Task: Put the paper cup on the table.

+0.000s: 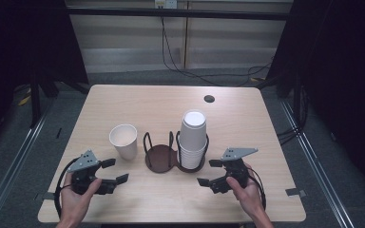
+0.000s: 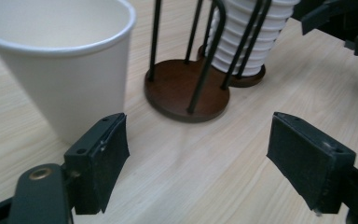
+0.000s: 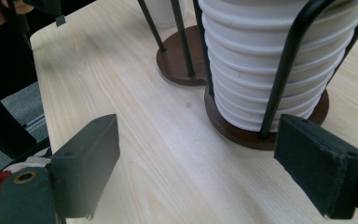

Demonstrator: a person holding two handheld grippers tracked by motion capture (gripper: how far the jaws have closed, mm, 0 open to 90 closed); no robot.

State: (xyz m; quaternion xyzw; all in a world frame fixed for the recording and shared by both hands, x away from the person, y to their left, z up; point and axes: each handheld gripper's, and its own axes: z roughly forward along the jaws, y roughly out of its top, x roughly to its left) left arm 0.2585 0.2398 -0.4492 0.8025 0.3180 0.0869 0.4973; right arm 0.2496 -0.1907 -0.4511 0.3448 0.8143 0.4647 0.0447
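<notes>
Two tongs stand open and empty near the wire cup holder (image 1: 175,154). A single upright paper cup (image 1: 124,140) stands just left of it, nearer the left tongs (image 1: 112,171); the right tongs (image 1: 210,172) face the stacked cups (image 1: 192,137) in the holder's right bay.

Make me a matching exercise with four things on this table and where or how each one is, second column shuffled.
Things:
1. single cup
2. cup stack
3. empty holder
4. left claw

States:
A. upside down in the right holder
B. open, near the table's front edge
C. upright on the table, left of the holders
D. brown base, nothing in it

Pairs: 1-C, 2-A, 3-D, 4-B
</notes>
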